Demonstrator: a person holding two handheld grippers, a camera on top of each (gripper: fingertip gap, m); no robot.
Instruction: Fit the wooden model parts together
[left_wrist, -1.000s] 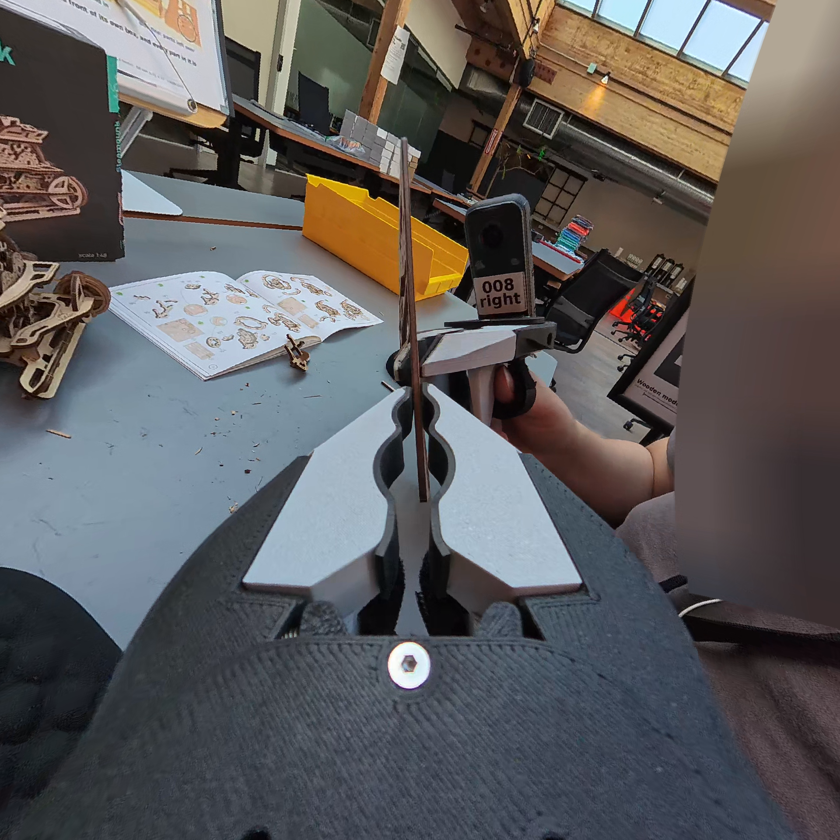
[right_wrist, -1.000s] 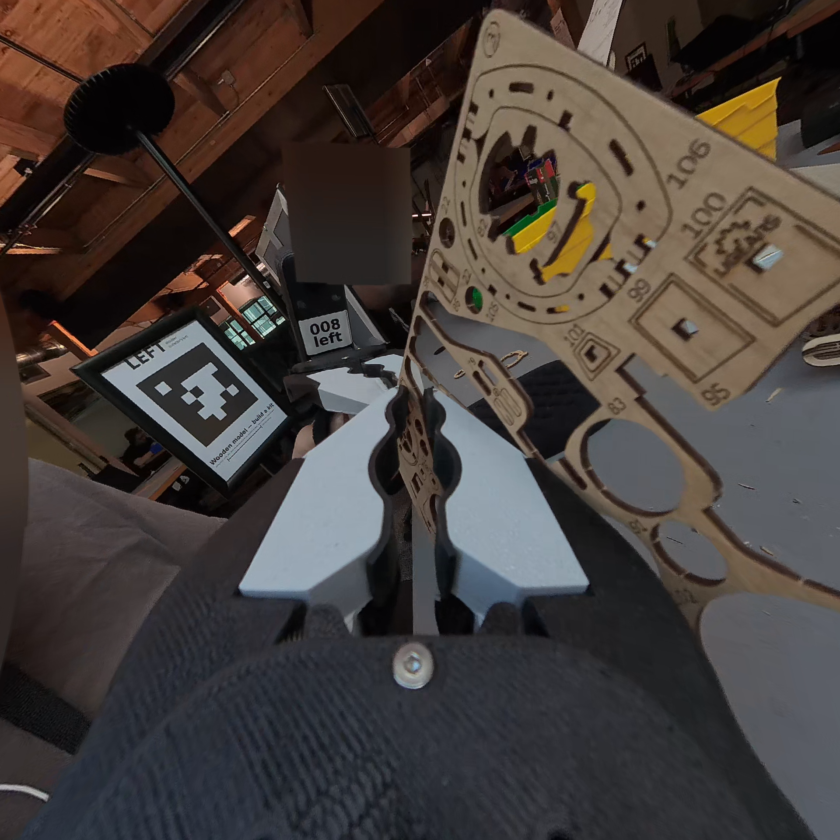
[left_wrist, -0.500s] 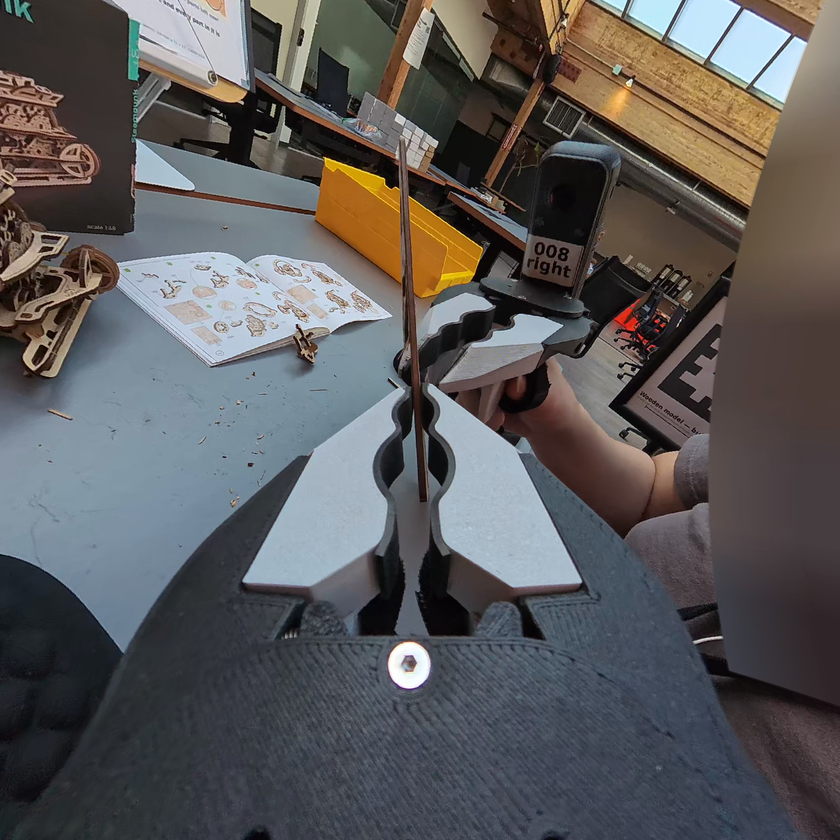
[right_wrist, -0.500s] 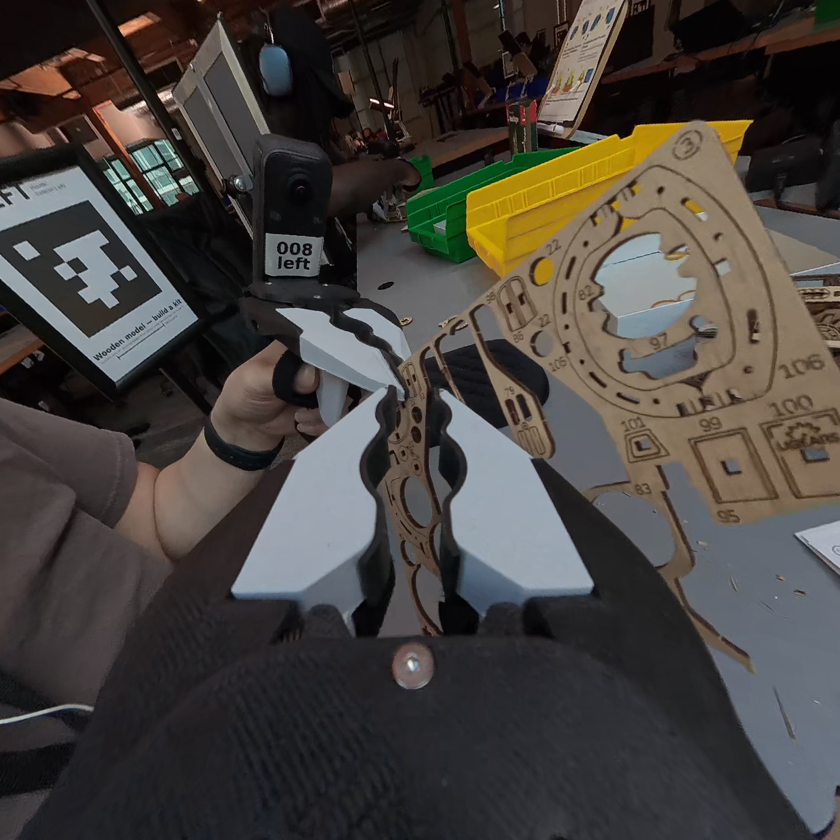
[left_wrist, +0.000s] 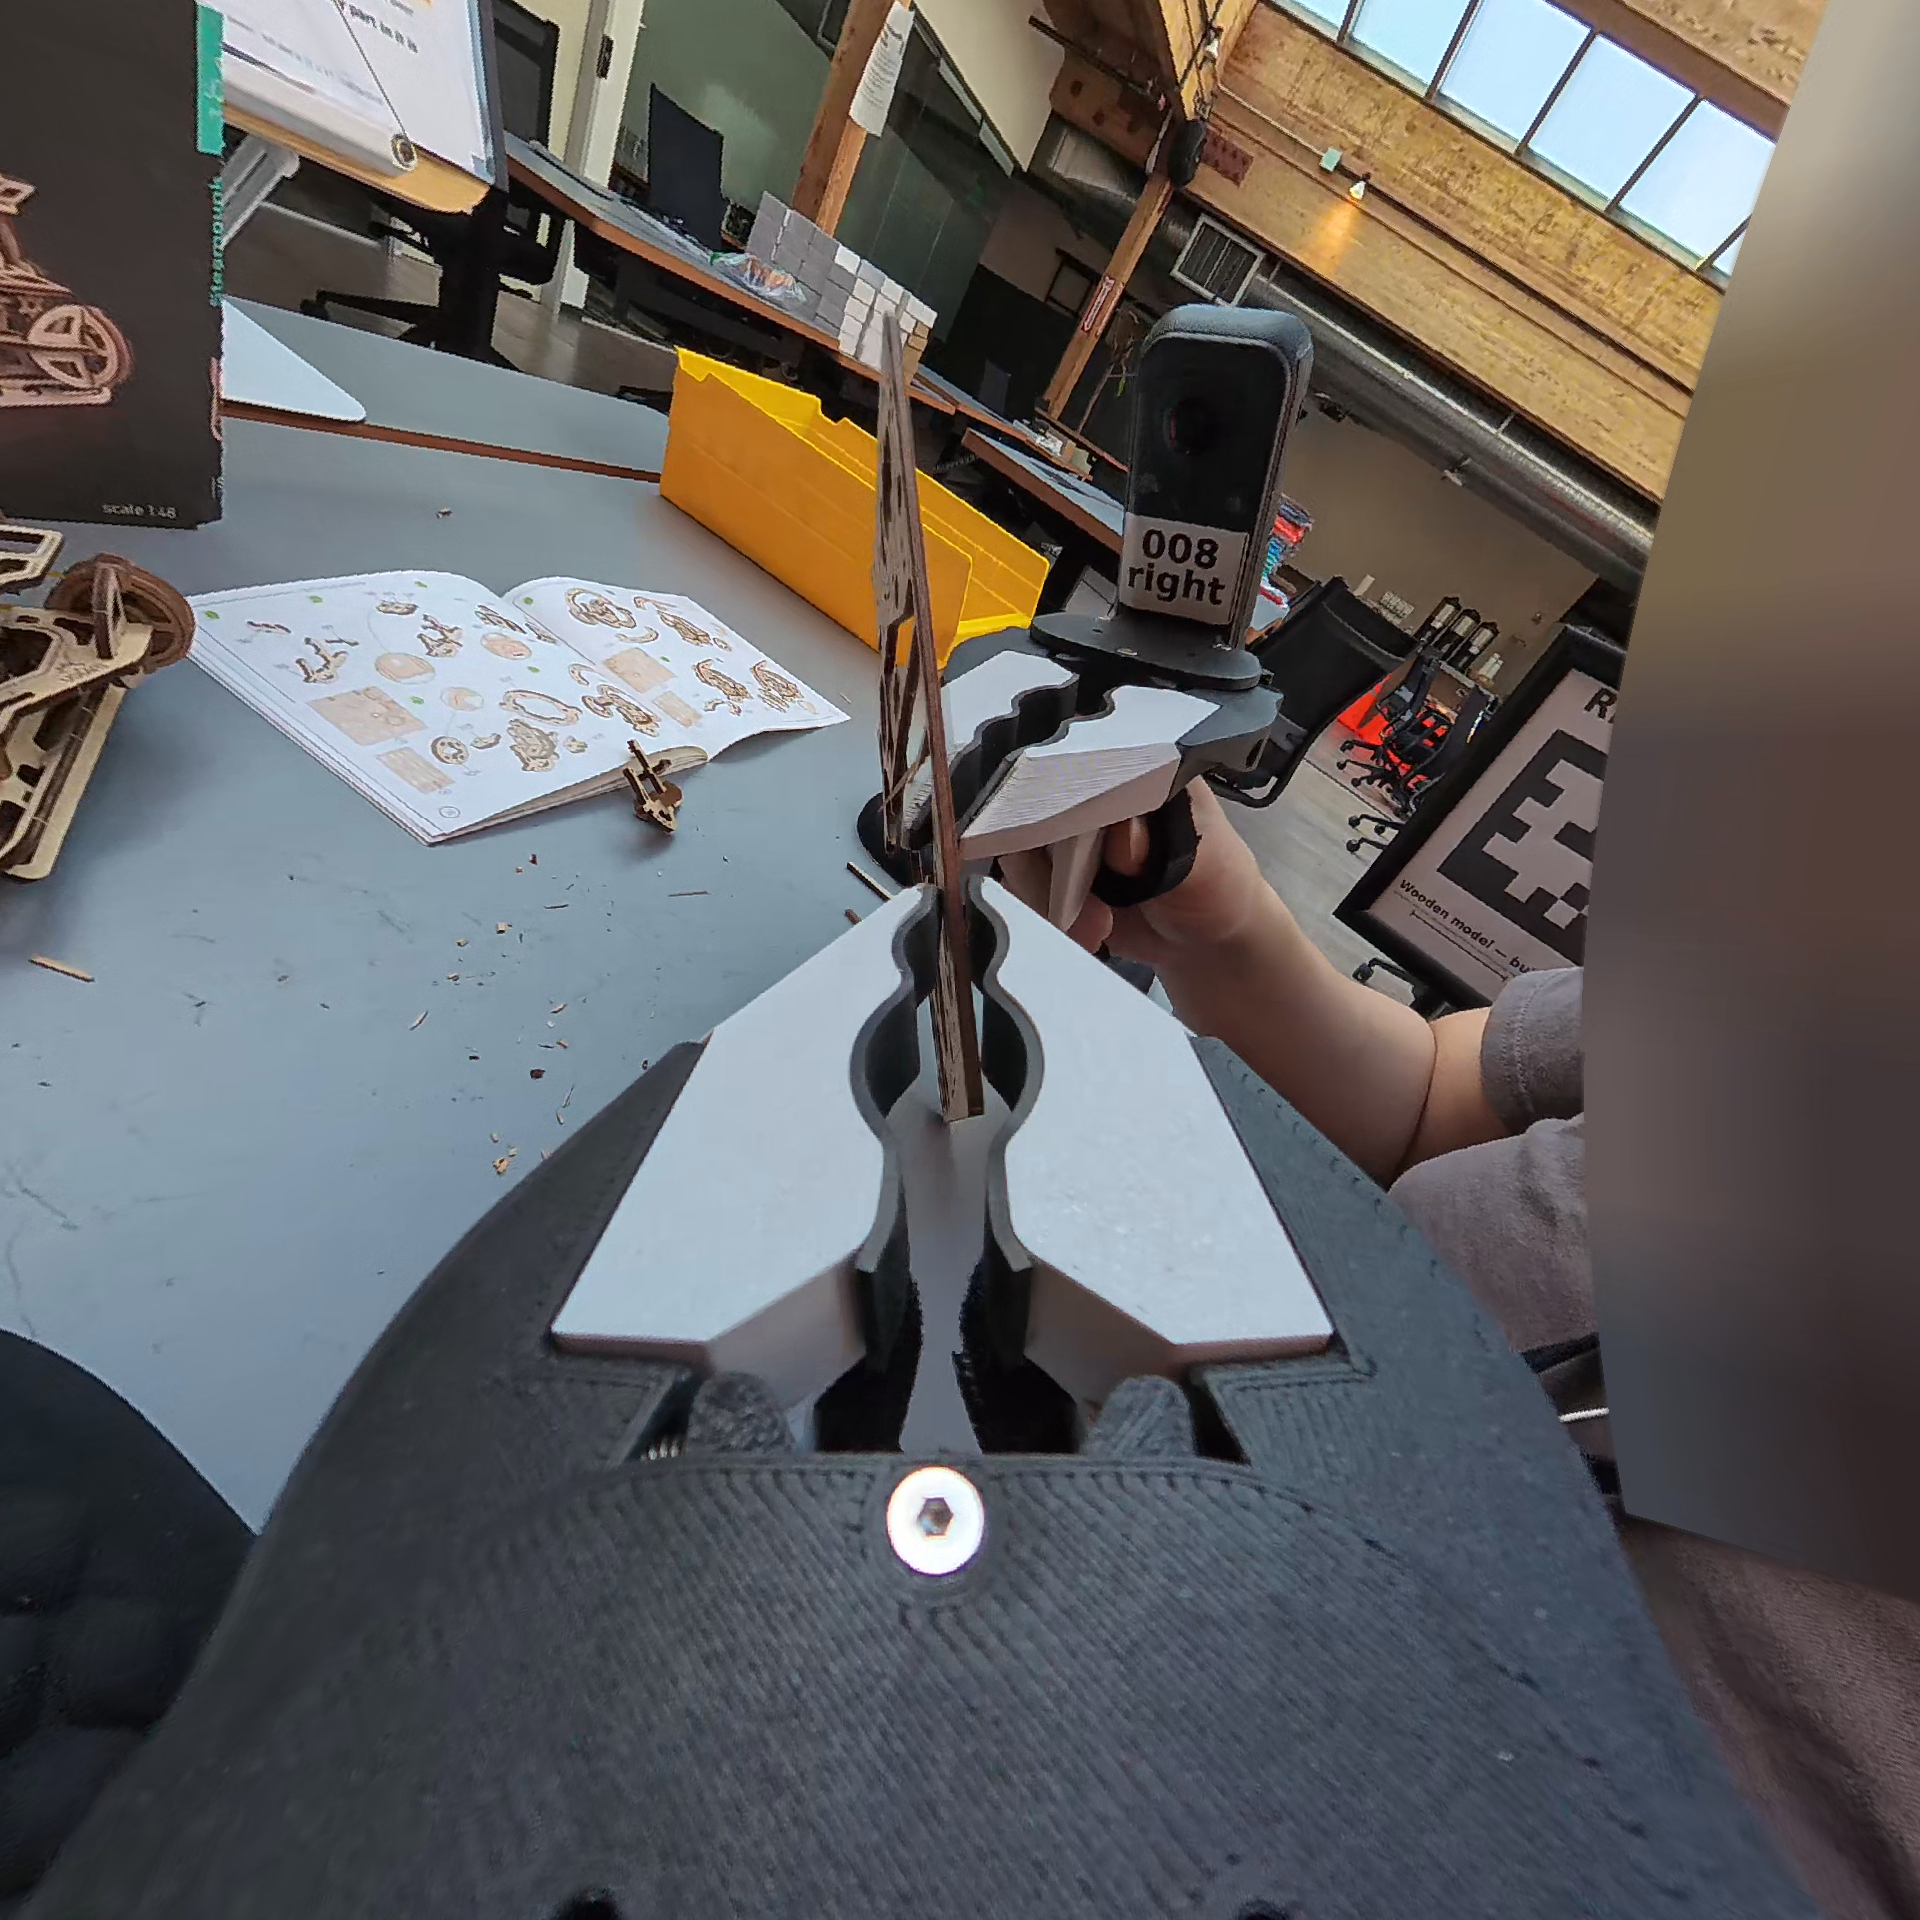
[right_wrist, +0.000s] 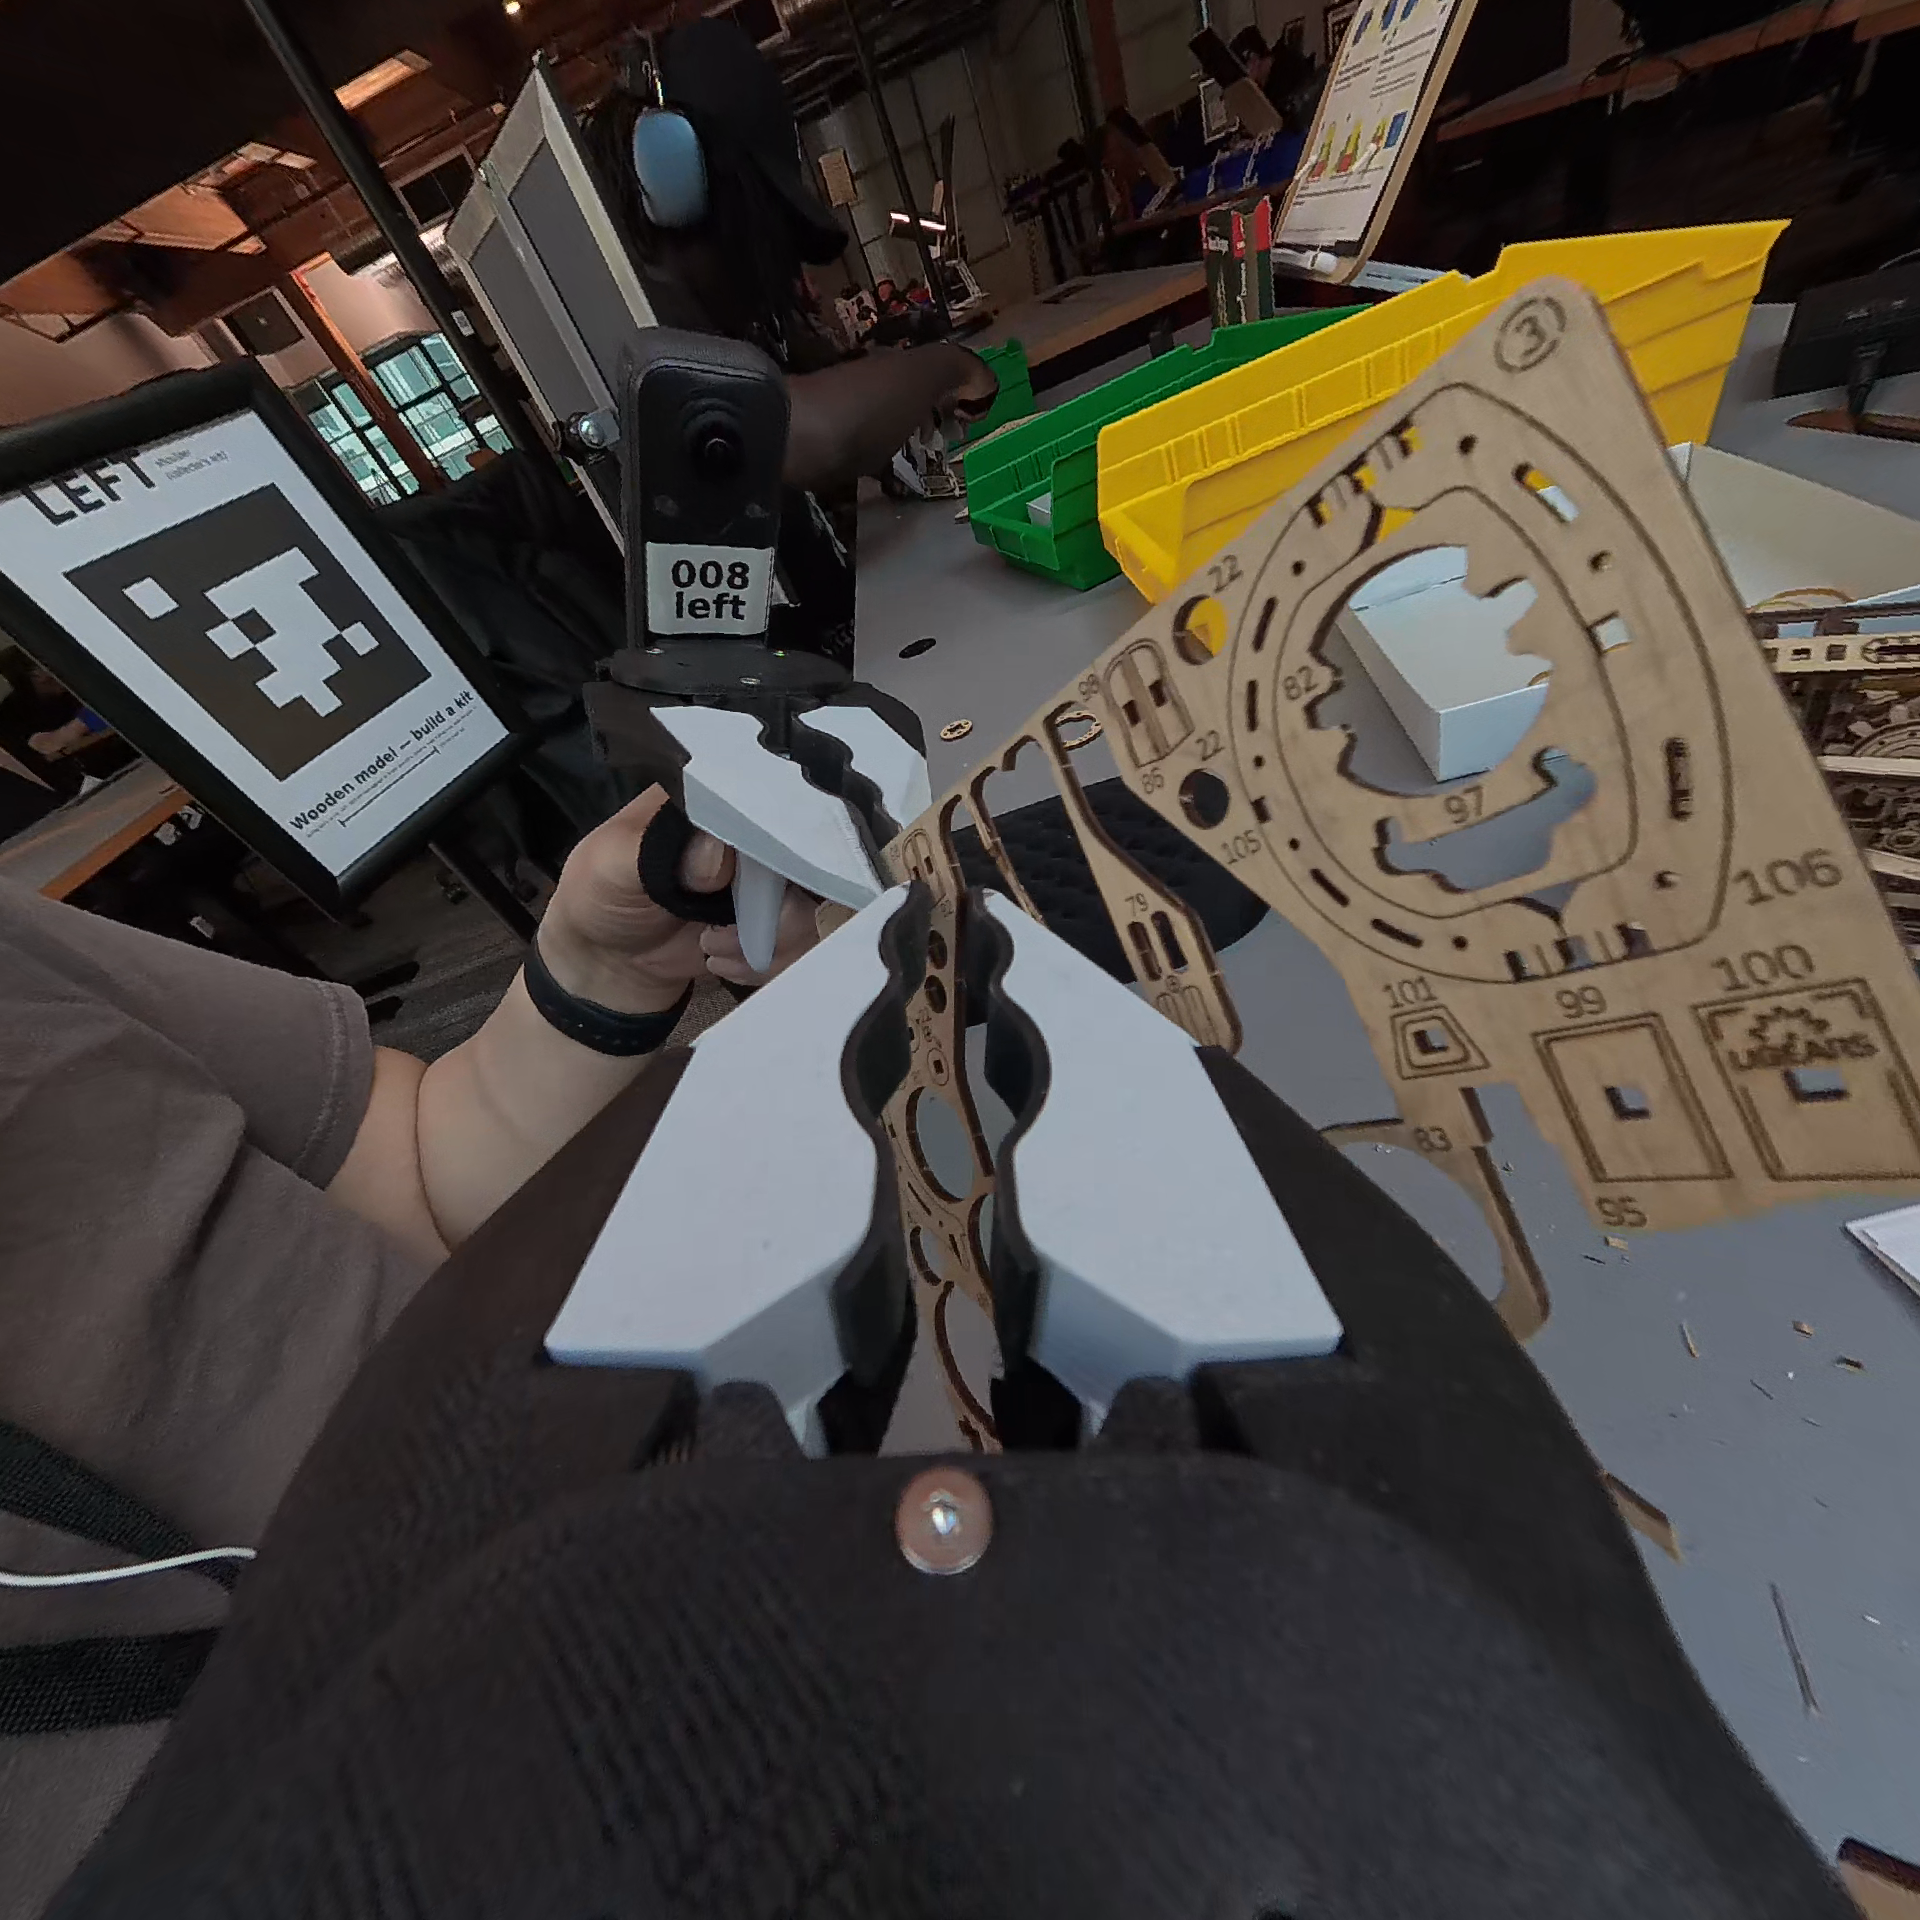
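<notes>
A laser-cut wooden parts sheet (right_wrist: 1558, 935), with numbered parts and several empty cut-outs, is held in the air above the grey table (left_wrist: 260, 1039). In the left wrist view it stands edge-on (left_wrist: 906, 582). My left gripper (left_wrist: 940, 902) is shut on the sheet's near edge. My right gripper (right_wrist: 943, 902) is shut on the sheet's thin lower-left frame. The two grippers meet tip to tip at the same corner: the right one shows in the left wrist view (left_wrist: 925, 821), and the left one shows in the right wrist view (right_wrist: 883, 883).
An open instruction booklet (left_wrist: 499, 686), a small wooden piece (left_wrist: 652, 788) and a partly built wooden model (left_wrist: 62, 707) lie on the table, with wood chips around. A yellow bin (left_wrist: 821, 509) and a green bin (right_wrist: 1049, 509) stand farther off. A framed marker sign (right_wrist: 239, 644) stands beside me. Less than 4 cm separates the two grippers' tips. From the right gripper's tips to the small wooden piece (left_wrist: 652, 788) is close to 20 cm.
My right gripper has rolled from a steep tilt to upright and swung the sheet's far part down toward the table. Both grippers keep their hold on the sheet.
</notes>
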